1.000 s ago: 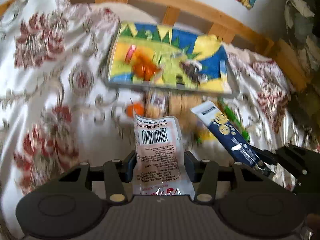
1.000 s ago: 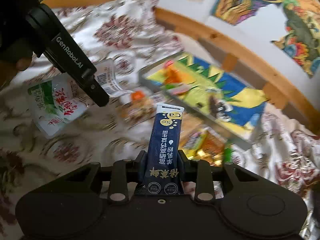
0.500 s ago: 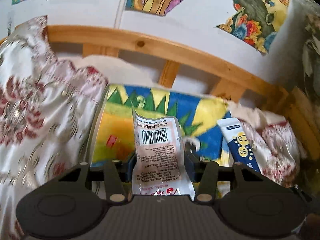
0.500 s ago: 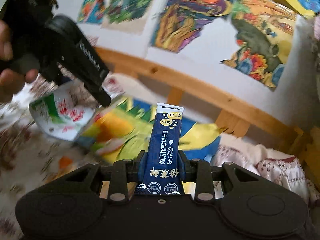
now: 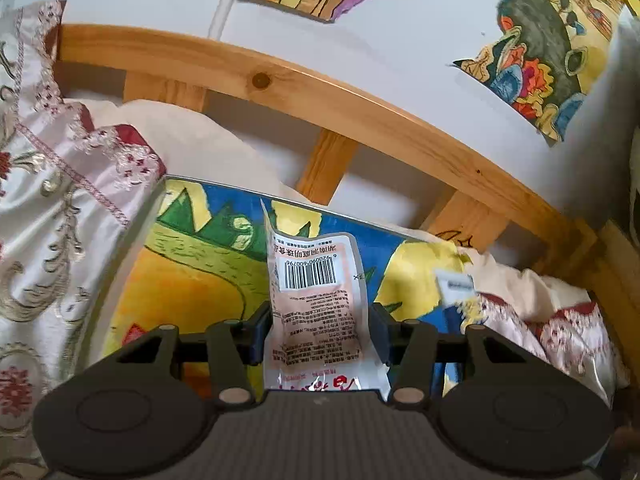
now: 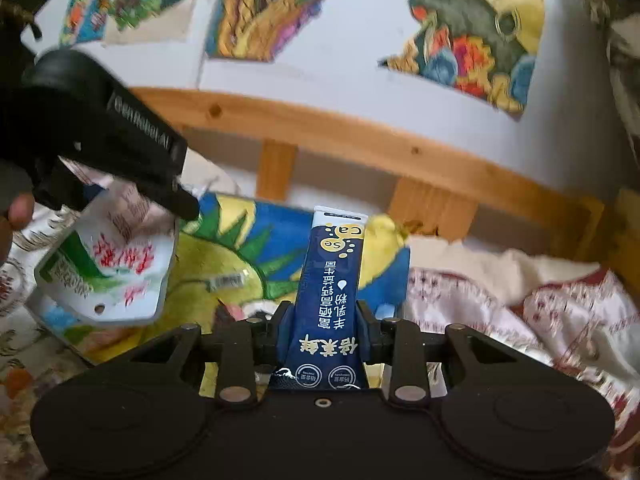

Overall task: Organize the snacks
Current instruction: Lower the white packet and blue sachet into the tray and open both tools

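The left gripper (image 5: 320, 332) pinched a pink pouch (image 5: 316, 304) between its two fingers, the pouch standing upright out of the grip with its barcode face toward the camera and its top edge slightly curled. Ahead of and below the gripper lay a tray (image 5: 192, 264) painted in yellow, green and blue, its thin metal rim curving across the view just past the pouch's top. To the gripper's left spread a floral cloth (image 5: 48, 216); farther ahead ran a wooden rail (image 5: 360, 108) with short posts, and above that a white wall hung with paintings (image 5: 532, 60). Off to the right of the fingers the blurred white end of a blue stick pack (image 5: 456, 288) showed over the tray's far right part. In the right wrist view, the right gripper (image 6: 324, 328) was clamped on that stick pack (image 6: 332, 292), which rose upright between the fingers with its white sealed end on top. Ahead of it lay the same tray (image 6: 232, 264), and to its right the cloth (image 6: 500, 304) bunched up over a pale cushion. To the upper left of the right gripper, the left gripper (image 6: 176, 200) appeared from the side, angled downward, with the pouch (image 6: 108, 268) hanging from it over the tray's left portion, its white, green and red printed face visible along with a small hang hole near the lower end. Whether the pouch touched the tray could not be told. A bit of the person's hand (image 6: 16, 212) showed at the left edge behind that gripper.
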